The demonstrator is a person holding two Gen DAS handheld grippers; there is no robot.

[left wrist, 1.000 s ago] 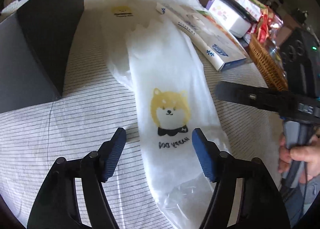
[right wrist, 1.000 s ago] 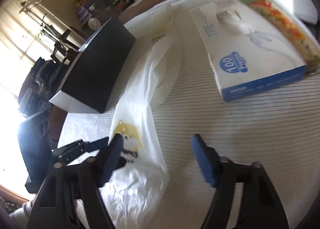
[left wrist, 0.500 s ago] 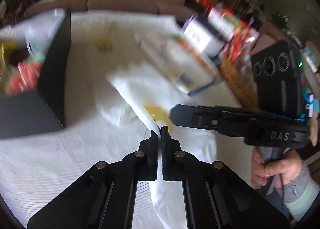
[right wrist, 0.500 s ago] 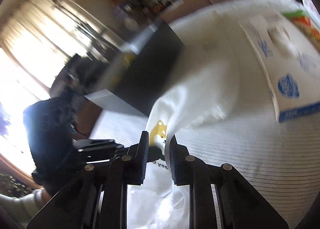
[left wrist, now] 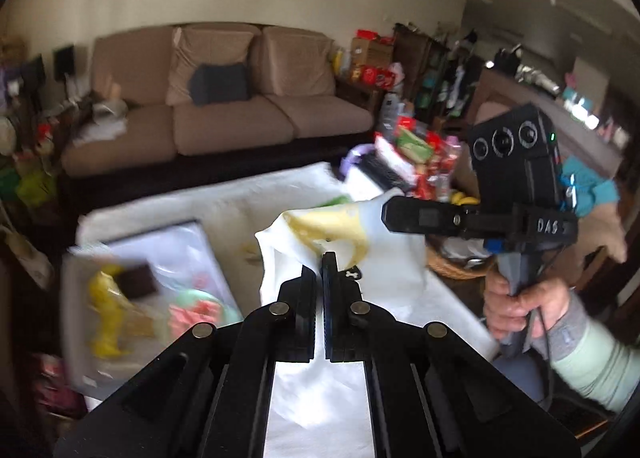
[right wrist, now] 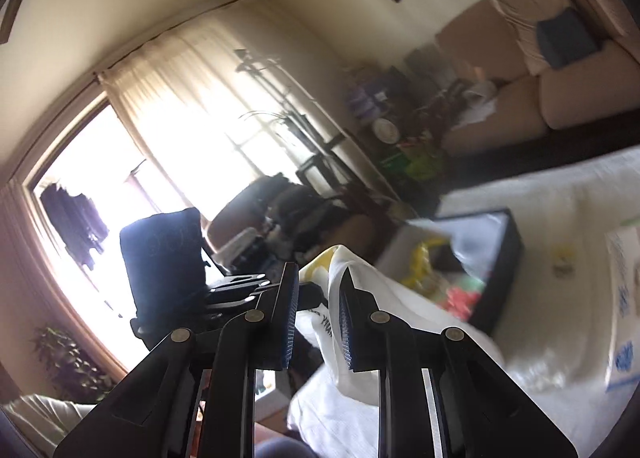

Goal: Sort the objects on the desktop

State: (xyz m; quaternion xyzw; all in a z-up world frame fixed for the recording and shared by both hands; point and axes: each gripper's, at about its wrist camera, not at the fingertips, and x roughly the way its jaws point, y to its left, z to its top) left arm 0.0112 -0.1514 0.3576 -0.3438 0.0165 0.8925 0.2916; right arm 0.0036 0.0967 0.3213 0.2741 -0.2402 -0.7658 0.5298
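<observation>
Left wrist view: open box [left wrist: 132,258] at 9 o'clock on the white tablecloth [left wrist: 224,202], blurred yellow, brown, green and red items inside. Left gripper [left wrist: 319,270] at 6 o'clock centre, jaws pressed together on a fold of the white plastic bag [left wrist: 392,258]; bag is lifted off the table, rising from between the fingertips toward 12–1 o'clock, yellow dog print just above the tips, rest of the film hanging below the jaws. Right gripper [left wrist: 386,214] comes in from 3 o'clock, its tip touching the bag's upper right edge; whether its jaws meet is not visible here. Hand [left wrist: 520,302] holds its handle at 4 o'clock. Wicker basket [left wrist: 452,266] behind bag, sofa [left wrist: 216,114] at 12 o'clock.

Right wrist view: left gripper [right wrist: 240,290] at 9 o'clock, dark, meeting the bag. Right gripper [right wrist: 318,286] centre, jaws narrowly apart, bag [right wrist: 360,322] film clamped between them, draping to 5 o'clock. Box [right wrist: 480,258] at 3 o'clock; blue-white carton [right wrist: 624,306] at far right edge.
</observation>
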